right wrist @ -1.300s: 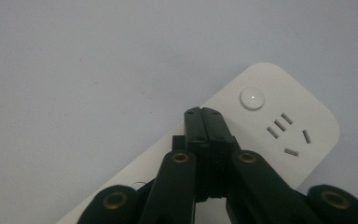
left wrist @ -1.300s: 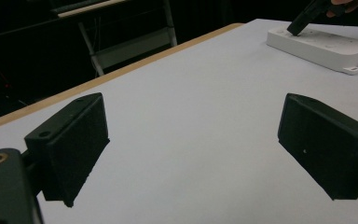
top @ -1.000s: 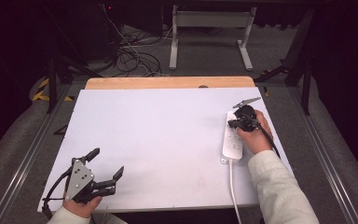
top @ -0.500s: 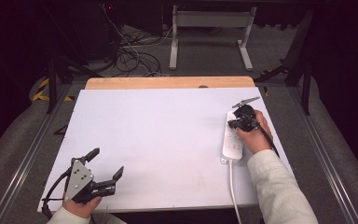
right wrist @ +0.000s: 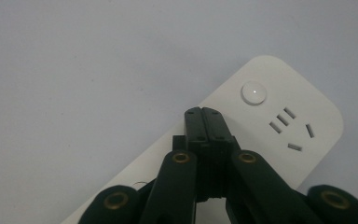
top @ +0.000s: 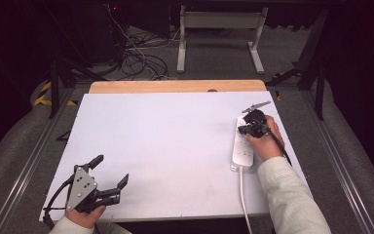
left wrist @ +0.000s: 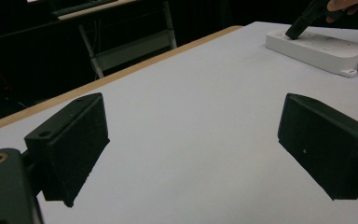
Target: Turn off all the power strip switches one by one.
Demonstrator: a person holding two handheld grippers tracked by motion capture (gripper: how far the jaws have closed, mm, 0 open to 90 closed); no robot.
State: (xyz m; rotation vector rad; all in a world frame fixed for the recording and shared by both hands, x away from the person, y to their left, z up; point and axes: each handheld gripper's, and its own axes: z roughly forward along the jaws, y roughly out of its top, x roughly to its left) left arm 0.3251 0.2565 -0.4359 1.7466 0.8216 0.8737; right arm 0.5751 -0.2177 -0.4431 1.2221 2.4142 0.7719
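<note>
Power strip [top: 242,147] first: it lies flat on the white desk [top: 175,146] toward your right side, its long axis running away from you, with its white cord [top: 244,200] leaving the near end and dropping off the desk's front edge. Your right gripper [top: 249,127] is over the far half of the strip, and in the right gripper view its fingers [right wrist: 204,122] are pressed together with nothing between them, their tips at the strip's top face just short of the round button [right wrist: 253,92] and beside the group of socket slots [right wrist: 290,128]; whether the tips actually touch the plastic you cannot tell from these pictures. Your right hand [top: 264,141] wraps the gripper's body, sleeve trailing back toward you. Your left gripper [top: 111,178] sits at the near left corner of the desk, well apart from the strip, its fingers [left wrist: 70,144] spread wide over bare desk surface and pinching nothing. Beyond the desk's far wooden edge [top: 175,86], cables [top: 136,58] lie on the floor.
</note>
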